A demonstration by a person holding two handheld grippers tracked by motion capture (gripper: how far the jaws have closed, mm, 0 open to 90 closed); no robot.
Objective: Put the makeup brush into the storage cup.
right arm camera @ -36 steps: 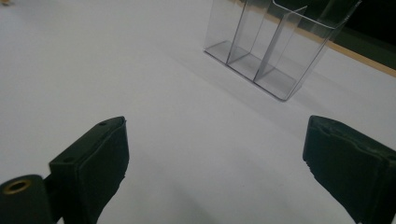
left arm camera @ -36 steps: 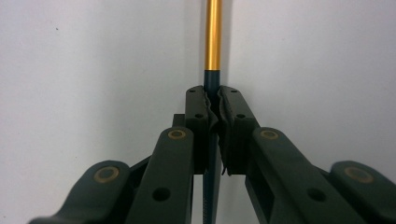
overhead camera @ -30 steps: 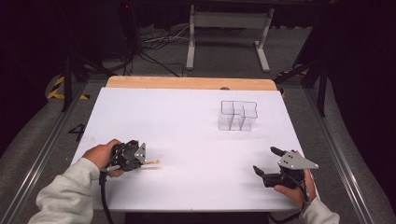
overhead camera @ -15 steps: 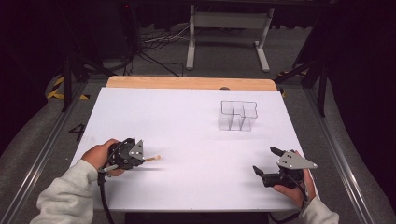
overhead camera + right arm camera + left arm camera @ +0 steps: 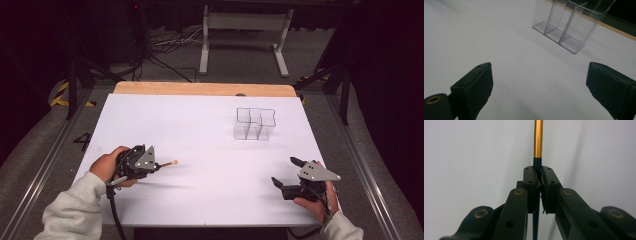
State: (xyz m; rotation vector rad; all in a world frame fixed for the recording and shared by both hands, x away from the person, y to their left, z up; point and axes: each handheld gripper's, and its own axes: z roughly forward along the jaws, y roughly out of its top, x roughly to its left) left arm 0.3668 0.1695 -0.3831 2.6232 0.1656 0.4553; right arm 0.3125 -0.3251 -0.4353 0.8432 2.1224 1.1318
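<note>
A thin stick [image 5: 168, 163], gold along its upper length and dark where it is gripped, is clamped in the left hand-held gripper [image 5: 156, 165] at the near left of the counter [image 5: 200, 125], its pale tip pointing toward the counter's middle. The counter is white and bare around it, with a wooden strip along the far edge; beyond lie a dark floor, loose cables [image 5: 165, 47] and a pale metal stand [image 5: 245, 30]. The left gripper view shows what the high view cannot: both pads pressed tight on the stick's dark section [image 5: 536, 167], the gold part rising straight past them. The right gripper view shows a clear three-compartment organiser [image 5: 571, 22] ahead, standing on the far right of the counter. The left hand [image 5: 107, 165] holds its tool about level, just above the surface. The right hand-held gripper [image 5: 286, 172], near the right front edge, has its jaws wide apart with nothing between them.
</note>
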